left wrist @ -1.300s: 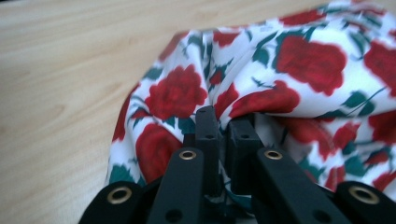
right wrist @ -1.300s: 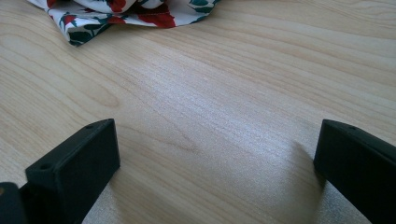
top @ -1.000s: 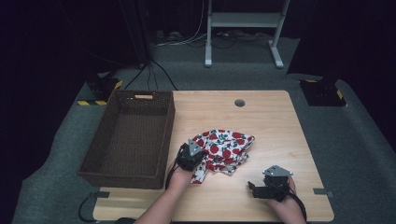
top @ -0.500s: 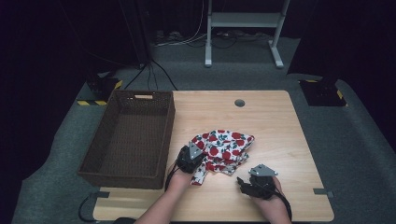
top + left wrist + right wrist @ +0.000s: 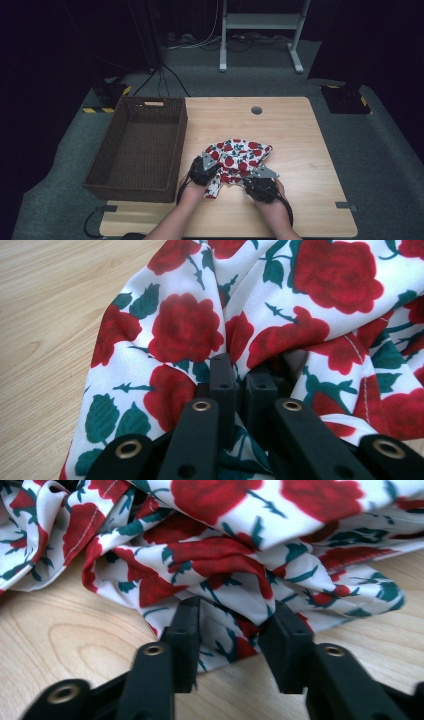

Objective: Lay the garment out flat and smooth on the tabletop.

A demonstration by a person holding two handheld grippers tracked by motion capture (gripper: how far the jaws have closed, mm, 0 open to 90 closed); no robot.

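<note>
Your left gripper is clenched tight on a pinched fold of the rose-print cloth, while your right gripper has just been closing, its jaws astride a bunched edge of cloth with gaps still showing, not yet pinching. In the high view the cloth lies crumpled on the pale wooden table, at 12 o'clock from both hands. It is thin and soft: red roses and green leaves on white, with a stitched hem. The brown woven basket sits at 9 o'clock.

A dark recording studio or lab space.
A pale wooden table stands on grey carpet amid black surroundings, with trailing black cables and a white metal stand.
</note>
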